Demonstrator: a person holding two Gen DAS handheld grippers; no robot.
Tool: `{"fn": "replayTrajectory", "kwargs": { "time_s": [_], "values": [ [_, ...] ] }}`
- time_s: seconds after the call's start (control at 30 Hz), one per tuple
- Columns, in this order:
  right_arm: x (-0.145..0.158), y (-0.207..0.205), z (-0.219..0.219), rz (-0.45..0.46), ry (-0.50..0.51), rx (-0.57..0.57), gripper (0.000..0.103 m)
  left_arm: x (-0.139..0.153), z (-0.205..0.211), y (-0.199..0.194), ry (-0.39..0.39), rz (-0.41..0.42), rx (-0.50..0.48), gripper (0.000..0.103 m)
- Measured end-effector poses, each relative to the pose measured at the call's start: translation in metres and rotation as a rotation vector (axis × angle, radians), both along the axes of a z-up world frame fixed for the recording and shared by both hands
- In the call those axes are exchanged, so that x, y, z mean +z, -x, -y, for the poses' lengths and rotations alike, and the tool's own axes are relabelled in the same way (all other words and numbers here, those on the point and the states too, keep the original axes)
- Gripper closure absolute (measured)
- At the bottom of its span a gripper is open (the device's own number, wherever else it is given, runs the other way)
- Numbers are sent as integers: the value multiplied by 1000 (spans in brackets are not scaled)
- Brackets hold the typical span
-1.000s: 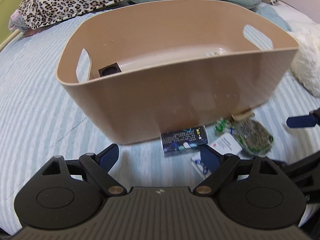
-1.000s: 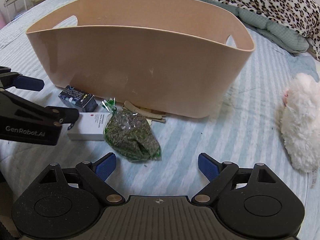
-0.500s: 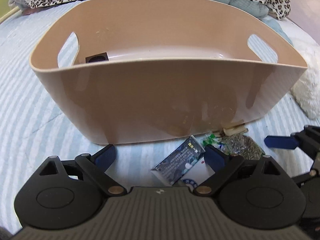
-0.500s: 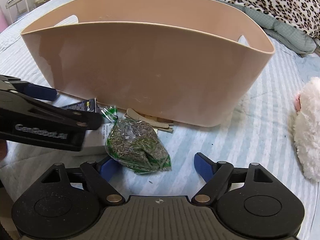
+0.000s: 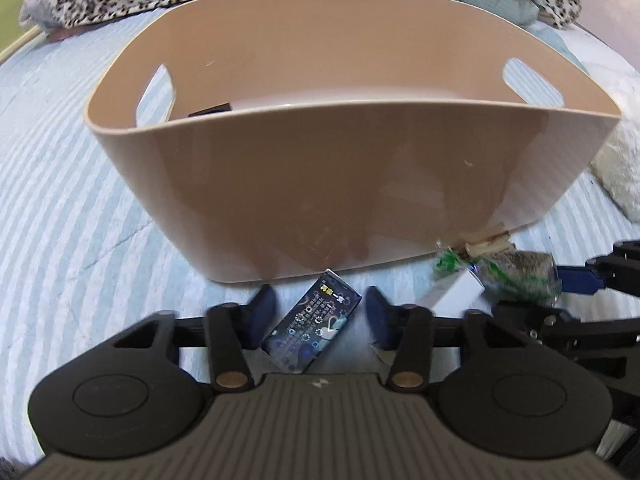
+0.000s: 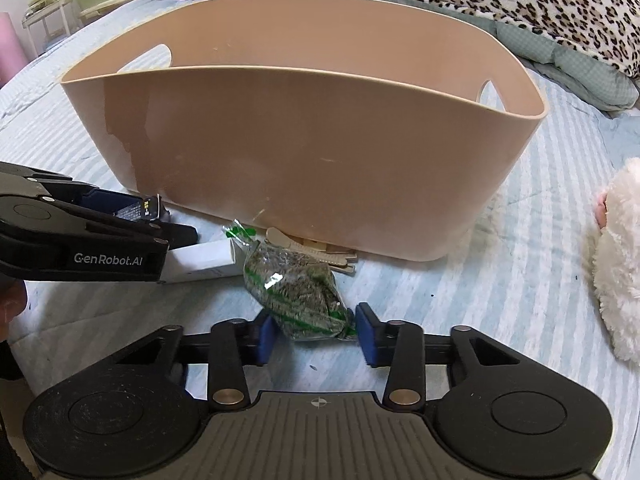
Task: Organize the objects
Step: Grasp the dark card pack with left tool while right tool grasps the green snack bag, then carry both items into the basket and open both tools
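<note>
Since a second ago both grippers dropped and closed in: my left gripper (image 5: 316, 316) now straddles the dark box (image 5: 314, 322), my right gripper (image 6: 316, 334) straddles the bag of dried herbs (image 6: 298, 300). Jaws on both sides have narrowed but I see gaps at the pads, so open around the items, nothing held yet.

Both items lie on the striped bed (image 5: 60, 220), just in front of the tan bin (image 5: 340, 184). A white box (image 6: 204, 260) sits between them; wooden sticks (image 6: 316, 248) lie against the bin's base behind the bag.

Risks, my read:
- Dark box lies diagonal between my left jaws; closing may twist it or catch only corners, and it slips.
- Bag is soft and slick; pinching just its near end could let it sag out on the lift.
- My grippers are near each other; the left one's body overlaps the white box in the right view, so lifting together could clash.
- Bin wall is tall and close ahead; I need a straight lift before going forward over the rim.

Open bed to the far left; a white plush toy (image 6: 616, 260) sits at the right.
</note>
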State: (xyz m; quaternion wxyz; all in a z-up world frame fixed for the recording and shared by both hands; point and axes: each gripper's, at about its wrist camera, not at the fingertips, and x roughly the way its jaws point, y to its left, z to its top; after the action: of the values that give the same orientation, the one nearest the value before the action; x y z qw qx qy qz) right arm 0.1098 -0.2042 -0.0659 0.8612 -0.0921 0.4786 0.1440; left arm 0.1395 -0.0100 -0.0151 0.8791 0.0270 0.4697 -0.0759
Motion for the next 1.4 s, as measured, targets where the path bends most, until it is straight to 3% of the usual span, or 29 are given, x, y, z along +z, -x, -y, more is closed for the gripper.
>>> {"fn": "replayTrajectory", "kwargs": {
  "time_s": [0.07,0.47,0.63,1.1,1.4],
  "values": [
    [2,3,-1,6,3,4,71,0,-2,3,-16,6,-23,78],
    [12,12,-2,34,17,13,75,9,-10,16,-25,12,-53,79],
    [25,25,8,69,-6,-18,75,26,-12,37,-17,47,-70,79],
    [114,51,36,284,-101,-54,75,103,-24,77,-68,267,-91,78],
    [147,20,38,380,-112,-79,75,133,-18,47,-59,337,-63,78]
  ]
}}
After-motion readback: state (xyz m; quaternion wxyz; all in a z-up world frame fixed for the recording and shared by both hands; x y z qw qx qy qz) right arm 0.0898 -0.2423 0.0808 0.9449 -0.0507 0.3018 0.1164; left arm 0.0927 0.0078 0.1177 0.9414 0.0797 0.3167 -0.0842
